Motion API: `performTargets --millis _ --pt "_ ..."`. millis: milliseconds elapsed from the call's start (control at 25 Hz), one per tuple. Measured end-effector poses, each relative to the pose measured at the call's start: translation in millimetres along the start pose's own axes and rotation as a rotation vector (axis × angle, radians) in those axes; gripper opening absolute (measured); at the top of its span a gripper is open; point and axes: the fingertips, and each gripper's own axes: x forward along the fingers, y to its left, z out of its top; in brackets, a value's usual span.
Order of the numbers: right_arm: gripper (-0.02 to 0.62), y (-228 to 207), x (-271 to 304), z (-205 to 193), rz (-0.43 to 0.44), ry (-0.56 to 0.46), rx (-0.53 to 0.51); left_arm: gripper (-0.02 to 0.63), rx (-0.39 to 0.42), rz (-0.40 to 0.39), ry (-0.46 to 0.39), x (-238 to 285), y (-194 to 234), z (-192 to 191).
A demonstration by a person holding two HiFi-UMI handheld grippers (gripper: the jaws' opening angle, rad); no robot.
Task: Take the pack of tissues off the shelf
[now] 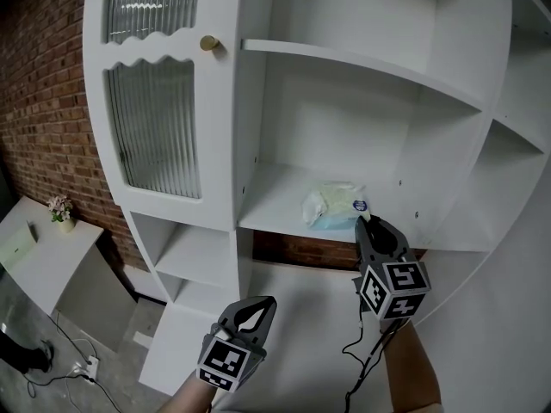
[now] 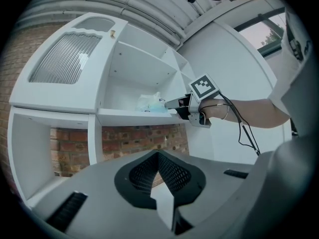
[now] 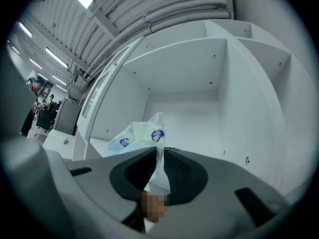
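Note:
The pack of tissues point(image 1: 331, 203), pale yellow-green with blue round labels, lies on the white cabinet's middle shelf point(image 1: 271, 198) near its front edge. My right gripper point(image 1: 365, 223) points level at the pack's right end. In the right gripper view the pack point(image 3: 138, 133) fills the space just ahead, and its thin plastic flap runs down between the nearly closed jaws of the right gripper point(image 3: 160, 152), which pinch it. My left gripper point(image 1: 263, 305) hangs lower, in front of the cabinet, shut with nothing in it; its own view shows the tips point(image 2: 159, 155) meeting and the pack point(image 2: 149, 103) far off.
A ribbed-glass door point(image 1: 155, 127) with a brass knob point(image 1: 209, 43) closes the cabinet's left part. Bare shelves lie above and to the right. A brick wall point(image 1: 43, 101) stands behind. A low white table point(image 1: 34, 256) with a small flower pot point(image 1: 60, 211) sits at the left; cables lie on the floor.

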Motion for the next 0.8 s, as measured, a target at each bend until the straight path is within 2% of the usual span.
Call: performTargets --millis 320,520,800 --pt "0.015 6 -5 -1 0.024 -0.011 -0.010 0.003 0.010 0.005 0.003 -1 -3 -2" --pt "0.011 17 -20 1 0.030 -0.052 -0.034 0.003 0.011 0.000 0.016 -2 -7 -5" --pt "0.011 34 -54 5 0.047 -0.122 -0.004 0.003 0.025 -0.013 0.003 -4 -14 2"
